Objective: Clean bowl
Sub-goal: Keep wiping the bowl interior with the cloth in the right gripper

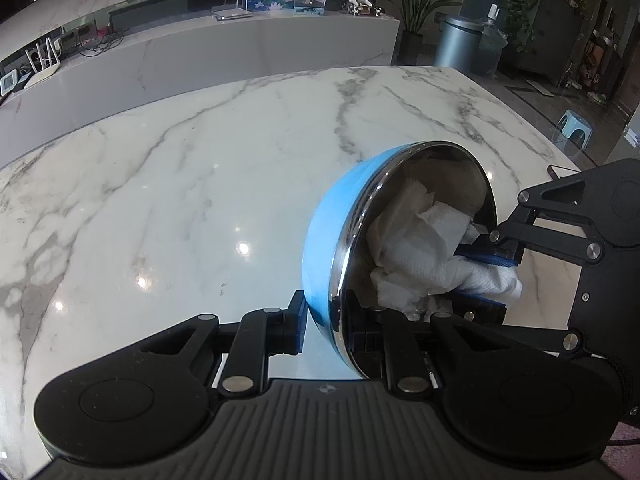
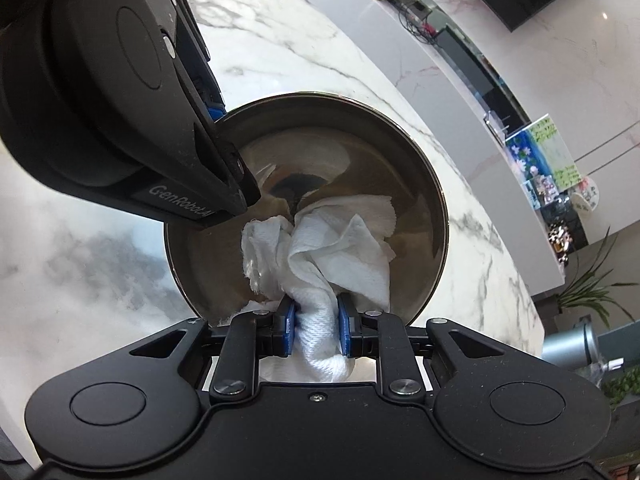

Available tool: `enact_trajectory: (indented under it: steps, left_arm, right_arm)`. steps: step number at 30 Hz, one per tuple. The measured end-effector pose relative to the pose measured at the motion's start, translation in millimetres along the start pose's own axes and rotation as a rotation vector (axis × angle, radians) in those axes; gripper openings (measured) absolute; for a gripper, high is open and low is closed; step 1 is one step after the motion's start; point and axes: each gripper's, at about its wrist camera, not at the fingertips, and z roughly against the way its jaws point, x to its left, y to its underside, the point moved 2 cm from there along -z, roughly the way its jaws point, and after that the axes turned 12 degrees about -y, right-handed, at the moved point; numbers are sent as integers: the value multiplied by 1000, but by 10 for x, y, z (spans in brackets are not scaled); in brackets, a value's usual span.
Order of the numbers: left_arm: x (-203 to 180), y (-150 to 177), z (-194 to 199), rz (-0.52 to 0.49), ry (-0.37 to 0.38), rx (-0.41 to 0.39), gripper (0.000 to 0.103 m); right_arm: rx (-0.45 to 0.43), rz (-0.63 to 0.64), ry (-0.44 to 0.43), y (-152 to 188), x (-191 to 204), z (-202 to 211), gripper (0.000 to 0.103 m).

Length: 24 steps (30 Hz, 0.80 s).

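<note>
White paper towel [image 2: 320,276] sits pinched between the right gripper [image 2: 316,330] pads, its loose folds spilling straight ahead into the steel hollow of the bowl [image 2: 412,200]. The bowl — blue outside, tipped on edge above the marble table [image 1: 180,184] — faces its mouth toward those fingers. The left gripper [image 1: 324,320] clamps the near rim, one pad outside, one inside. My guess: wiping goes forward and around, the wad already touching the inner wall.
</note>
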Motion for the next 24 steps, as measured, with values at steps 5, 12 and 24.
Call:
enact_trajectory:
  steps: [5,12,24]
  left_arm:
    - [-17,28,-47,30,18,21,30]
    - [-29,54,-144,91,50,52,30]
    - [-5,-27,-25,41,2,1,12]
  right_arm:
    - [0,-86,-37,40,-25,14,19]
    - [-28,-286,-145,100,-140,98,19]
    - [-82,-501,-327,104,-239,153,19]
